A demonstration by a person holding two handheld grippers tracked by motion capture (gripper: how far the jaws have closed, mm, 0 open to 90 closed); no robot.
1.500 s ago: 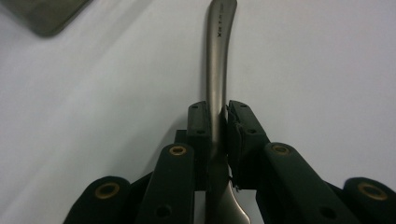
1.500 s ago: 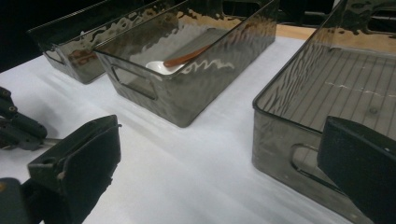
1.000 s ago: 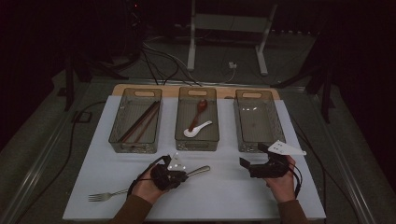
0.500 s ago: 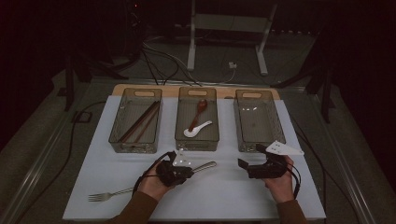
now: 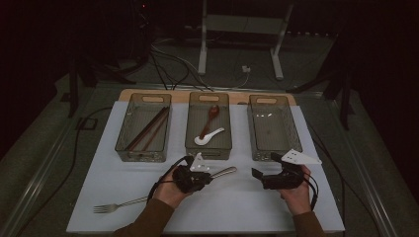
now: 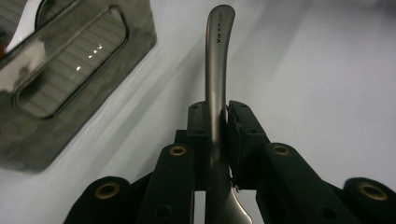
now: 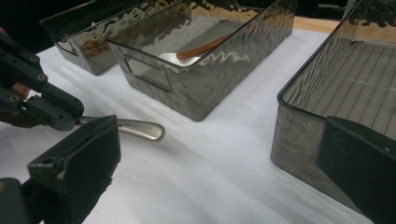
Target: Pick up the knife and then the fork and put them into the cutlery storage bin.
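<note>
My left gripper [image 5: 205, 176] is shut on a silver metal utensil [image 5: 225, 172], held just off the white mat in front of the middle bin [image 5: 192, 143]. In the left gripper view the jaws [image 6: 218, 116] clamp the utensil's handle [image 6: 217, 70], which points away; its head is hidden behind the jaws. My right gripper [image 5: 264, 165] rests at the front of the right bin [image 5: 257, 148] with its jaws wide apart and nothing between them. The right gripper view [image 7: 219, 158] shows the left gripper [image 7: 42, 102] with the handle tip [image 7: 140, 128] sticking out.
Three smoky plastic bins stand in a row at the back of the mat. The left bin [image 5: 123, 138] holds dark chopsticks, the middle one a wooden spoon [image 5: 211, 114] and a white spoon [image 5: 207, 138]. A fork [image 5: 121, 204] lies at the front left.
My left gripper has moved right and a little up and toward the bins, carrying the metal utensil. The right gripper has stayed put.
</note>
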